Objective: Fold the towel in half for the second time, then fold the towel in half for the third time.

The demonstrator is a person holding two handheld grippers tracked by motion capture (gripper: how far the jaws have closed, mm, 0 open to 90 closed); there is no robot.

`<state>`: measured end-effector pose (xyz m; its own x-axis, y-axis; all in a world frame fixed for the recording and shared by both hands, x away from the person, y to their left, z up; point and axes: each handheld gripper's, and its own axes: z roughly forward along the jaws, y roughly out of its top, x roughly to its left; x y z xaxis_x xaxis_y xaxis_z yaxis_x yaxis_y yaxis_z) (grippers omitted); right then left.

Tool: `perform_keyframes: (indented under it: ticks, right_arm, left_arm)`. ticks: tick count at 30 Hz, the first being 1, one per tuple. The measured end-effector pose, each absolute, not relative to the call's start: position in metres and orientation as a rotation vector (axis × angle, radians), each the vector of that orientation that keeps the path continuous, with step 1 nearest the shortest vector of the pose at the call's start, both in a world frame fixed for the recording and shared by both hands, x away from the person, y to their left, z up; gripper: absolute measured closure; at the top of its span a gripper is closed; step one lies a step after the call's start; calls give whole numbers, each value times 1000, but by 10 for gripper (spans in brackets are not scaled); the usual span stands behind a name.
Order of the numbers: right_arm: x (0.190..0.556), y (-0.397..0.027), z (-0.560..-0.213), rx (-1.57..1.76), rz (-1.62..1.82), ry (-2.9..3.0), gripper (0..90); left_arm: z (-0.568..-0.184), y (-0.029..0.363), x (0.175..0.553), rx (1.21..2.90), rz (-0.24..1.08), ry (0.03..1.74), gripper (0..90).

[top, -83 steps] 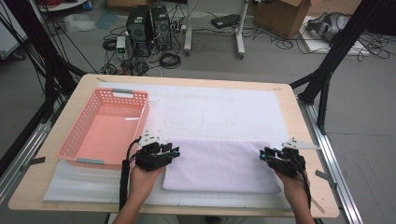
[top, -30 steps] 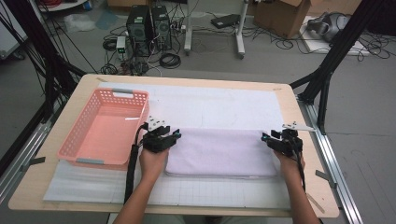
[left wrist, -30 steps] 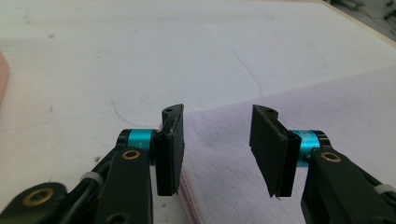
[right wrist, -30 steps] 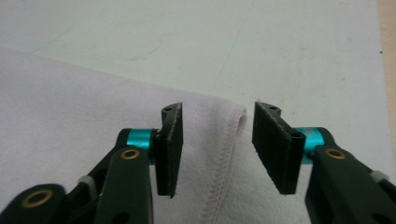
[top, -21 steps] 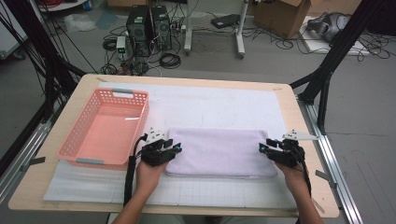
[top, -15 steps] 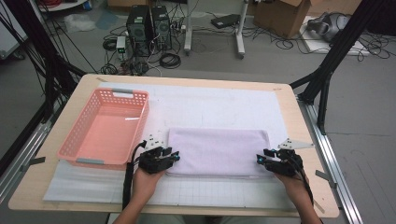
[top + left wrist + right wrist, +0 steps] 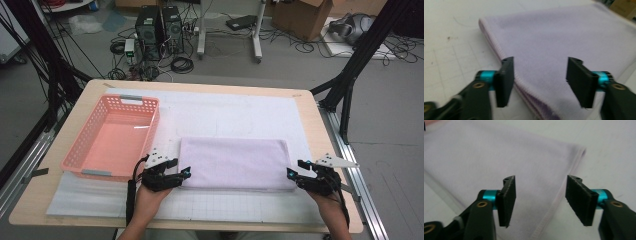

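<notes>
- The left gripper [image 7: 186, 175] sits at the near left corner of a folded, pale lilac terry towel [image 7: 235, 162]. In the left gripper view its two black jaws stand wide apart, having just been opening, and nothing is pinched between them — the towel's ribbed, folded edge [image 7: 506, 62] simply runs under the gap.
- The right gripper [image 7: 291, 175] mirrors it at the near right corner of the same towel. In the right gripper view its jaws are likewise spread, having just been opening, and they grasp nothing; the towel's hemmed edge [image 7: 559, 195] passes between them without touching either pad.
- Each gripper has turquoise metal collars behind the black pads, and a person's hand [image 7: 150, 197] holds each one from the near edge of the table.
- The towel lies flat as a neat rectangle on a white padded mat [image 7: 235, 112] printed with a faint grid — it rests in the near half of the mat, long side across the table.
- Just left of the towel stands an empty pink plastic basket with perforated walls [image 7: 87, 147], apart from the cloth.
- The mat covers most of a light wooden tabletop [image 7: 320, 150].
- Beyond the table, on the grey floor, stand two black computer towers [image 7: 159, 25] and a brown cardboard box [image 7: 300, 12].
- No brand, label or readable writing can be made out on any of these.
</notes>
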<state>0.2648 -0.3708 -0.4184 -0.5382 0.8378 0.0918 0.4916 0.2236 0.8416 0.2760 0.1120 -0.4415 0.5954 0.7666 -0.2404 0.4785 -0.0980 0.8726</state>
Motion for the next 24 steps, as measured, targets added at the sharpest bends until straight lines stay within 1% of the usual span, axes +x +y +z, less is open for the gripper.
perform_keyframes:
  ticks: [1,3,4,5,8,16,24]
  right_arm:
    - [264,-372,-416,1231,1244,2109,343]
    - [264,-375,-412,1219,1247,2076,258]
    - [263,-375,-410,1211,1232,2063,219]
    - [263,-376,-409,1196,1227,2058,193]
    - [263,-377,-410,1172,1217,2064,190]
    - [263,-376,-410,1171,1229,2090,173]
    - [265,-375,-410,1167,1232,2094,173]
  left_arm:
    - [-439,111,275,1731,330,1025,279]
    - [-435,109,274,1733,348,1014,178]
    - [-433,109,274,1731,350,997,170]
    - [-432,110,273,1725,344,984,170]
    - [-428,112,271,1696,347,975,171]
    - [-428,117,272,1696,381,991,178]
    - [-431,116,272,1719,357,994,189]
